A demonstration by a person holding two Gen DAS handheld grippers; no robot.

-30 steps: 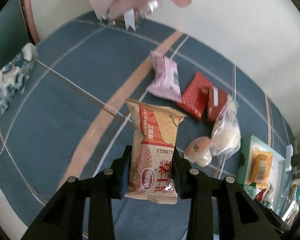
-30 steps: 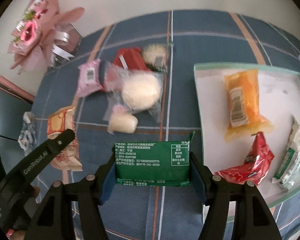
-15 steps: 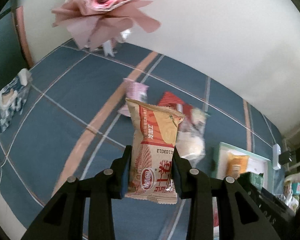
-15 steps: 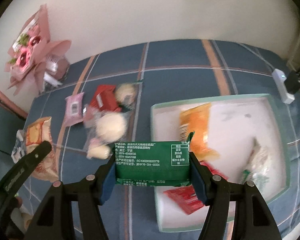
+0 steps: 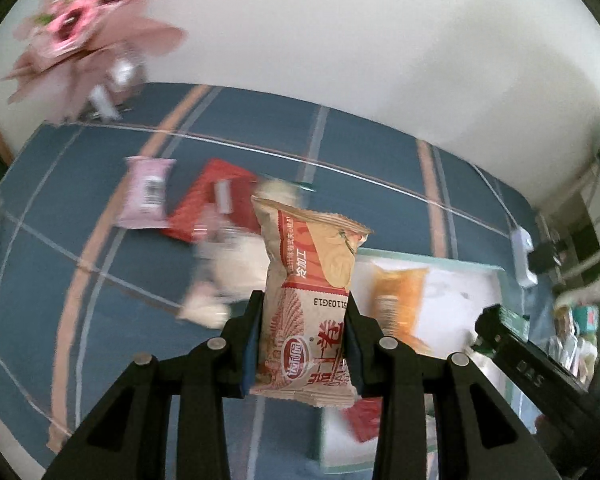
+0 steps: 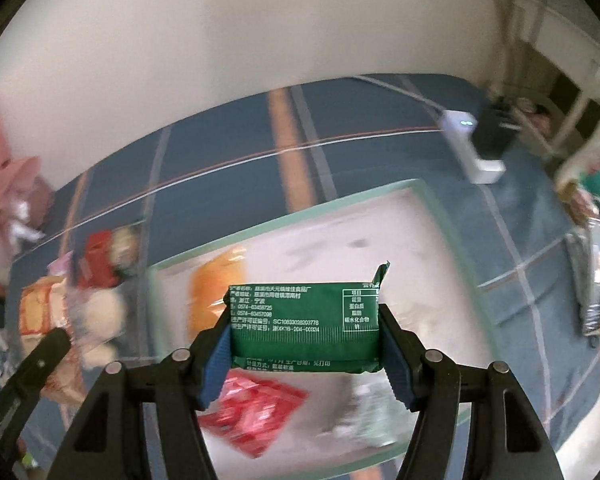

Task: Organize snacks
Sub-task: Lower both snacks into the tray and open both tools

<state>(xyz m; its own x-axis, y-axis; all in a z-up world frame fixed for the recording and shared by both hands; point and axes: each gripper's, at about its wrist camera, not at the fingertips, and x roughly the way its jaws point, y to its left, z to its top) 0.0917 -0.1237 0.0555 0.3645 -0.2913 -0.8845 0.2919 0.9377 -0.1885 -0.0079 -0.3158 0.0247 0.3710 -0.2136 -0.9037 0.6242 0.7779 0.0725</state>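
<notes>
My left gripper (image 5: 302, 344) is shut on a tan and red snack packet (image 5: 310, 300), held upright above the blue tablecloth. My right gripper (image 6: 304, 344) is shut on a green snack packet (image 6: 304, 326), held above the white tray (image 6: 412, 192) with a green rim. The tray holds an orange packet (image 6: 214, 288), a red packet (image 6: 256, 408) and a pale packet (image 6: 374, 412). In the left wrist view the tray (image 5: 456, 284) lies at the right, with the right gripper's finger (image 5: 540, 376) over it. Loose snacks lie left of the tray: a pink packet (image 5: 146, 194), a red packet (image 5: 210, 208), clear bags of pale buns (image 5: 228, 268).
A pink flower bouquet (image 5: 84, 36) stands at the back left by the wall. A white charger block (image 6: 472, 148) lies on the cloth beyond the tray's far right corner. More packets lie at the table's right edge (image 6: 596, 276). The views are motion-blurred.
Both grippers have risen and swung to the right with their packets. The right gripper now hangs over the tray; the left gripper now faces the tray's left edge.
</notes>
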